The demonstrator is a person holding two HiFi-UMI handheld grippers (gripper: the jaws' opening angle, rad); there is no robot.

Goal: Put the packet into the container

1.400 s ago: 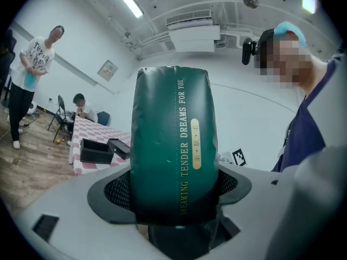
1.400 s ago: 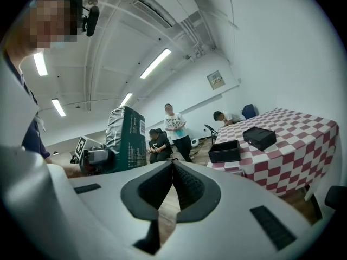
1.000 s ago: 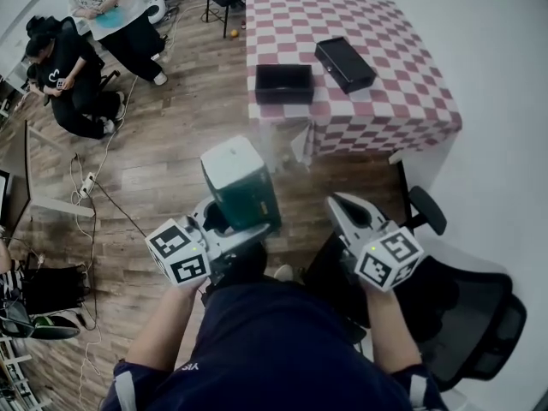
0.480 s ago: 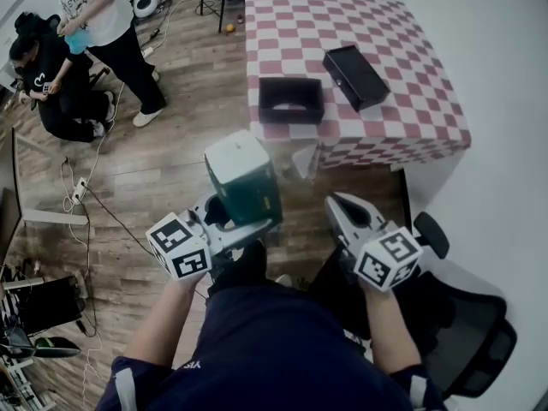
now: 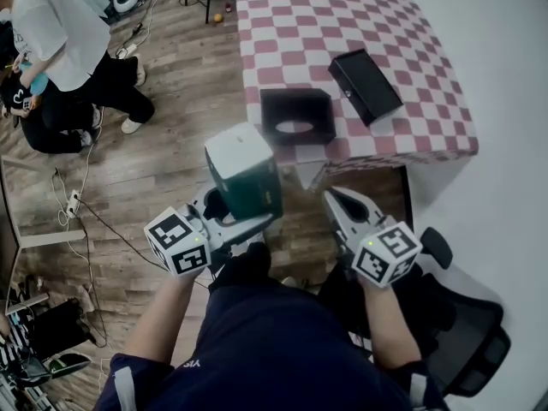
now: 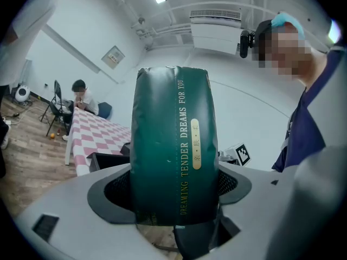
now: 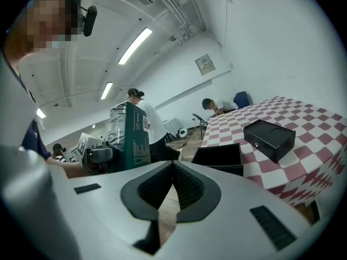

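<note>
Packet (image 5: pixel 244 174) is up in the air, clamped upright between the left gripper's (image 5: pixel 229 217) jaws, out over the floor and short of the table (image 5: pixel 291 24). The right gripper (image 5: pixel 341 204) sits alongside, jaws pressed together on nothing. The open black container (image 5: pixel 267 114) waits at the table's near edge. Pickup looks done; the carry and drop are left.

Bare floor (image 5: pixel 171 152) lay open up to the checkered table (image 5: pixel 308 24); the container (image 5: pixel 270 118) sat open-topped at its near edge, a black box (image 5: pixel 366 84) just right of it
</note>
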